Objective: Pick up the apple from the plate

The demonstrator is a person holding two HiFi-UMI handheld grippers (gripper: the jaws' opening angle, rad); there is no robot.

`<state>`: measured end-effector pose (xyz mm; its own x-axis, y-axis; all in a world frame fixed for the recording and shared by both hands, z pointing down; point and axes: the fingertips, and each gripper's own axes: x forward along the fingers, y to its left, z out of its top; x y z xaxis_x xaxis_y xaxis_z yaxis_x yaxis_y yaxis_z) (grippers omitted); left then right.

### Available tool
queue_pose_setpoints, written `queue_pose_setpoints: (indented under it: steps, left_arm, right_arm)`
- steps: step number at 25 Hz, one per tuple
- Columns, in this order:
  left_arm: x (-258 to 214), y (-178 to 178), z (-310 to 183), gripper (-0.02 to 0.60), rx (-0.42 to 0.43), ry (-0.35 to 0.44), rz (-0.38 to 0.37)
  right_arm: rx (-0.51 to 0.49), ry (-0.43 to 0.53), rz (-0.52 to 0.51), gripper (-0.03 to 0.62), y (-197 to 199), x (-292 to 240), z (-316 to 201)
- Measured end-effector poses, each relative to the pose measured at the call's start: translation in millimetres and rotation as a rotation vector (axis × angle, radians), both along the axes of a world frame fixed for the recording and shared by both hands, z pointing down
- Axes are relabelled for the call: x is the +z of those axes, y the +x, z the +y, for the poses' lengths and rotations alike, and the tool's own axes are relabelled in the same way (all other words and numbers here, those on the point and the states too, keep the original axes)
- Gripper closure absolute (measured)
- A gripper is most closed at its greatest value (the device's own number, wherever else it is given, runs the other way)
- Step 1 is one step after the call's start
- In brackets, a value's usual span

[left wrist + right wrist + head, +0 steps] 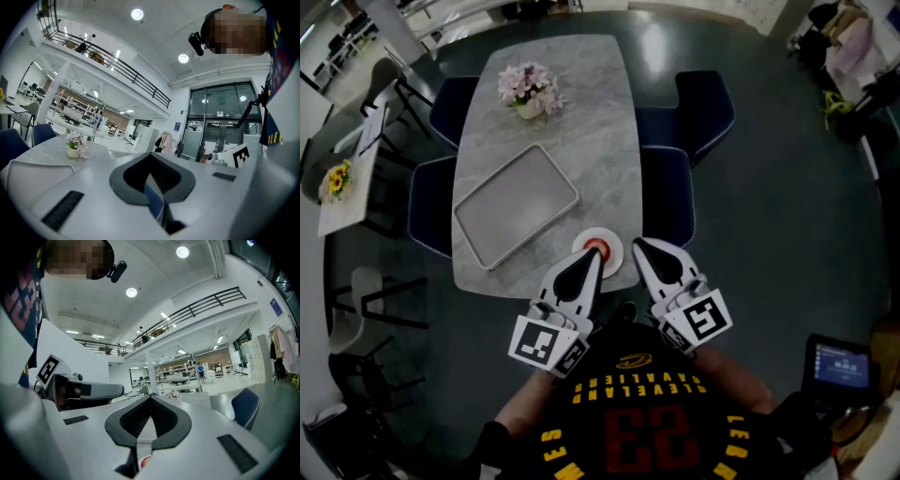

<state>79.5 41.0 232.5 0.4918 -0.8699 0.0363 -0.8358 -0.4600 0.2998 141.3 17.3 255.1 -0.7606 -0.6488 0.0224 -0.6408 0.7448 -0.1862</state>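
Note:
A red apple sits on a small white plate at the near edge of the grey marble table. My left gripper is shut and empty, its tip over the plate's left side, just short of the apple. To the right of the plate, my right gripper is also shut with nothing in it. In the left gripper view the jaws meet at the tip. In the right gripper view the closed jaws hide most of the apple, which shows as a red patch below them.
A large grey tray lies on the table left of the plate. A vase of pink flowers stands at the far end. Dark blue chairs line both long sides. A small screen sits at lower right.

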Motion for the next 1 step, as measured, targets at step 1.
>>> queue_pose_setpoints:
  steps: [1]
  left_arm:
    - [1.3, -0.7, -0.4, 0.581, 0.003, -0.003, -0.003]
  right_arm:
    - [0.002, 0.002, 0.001, 0.589, -0.5, 0.4, -0.3]
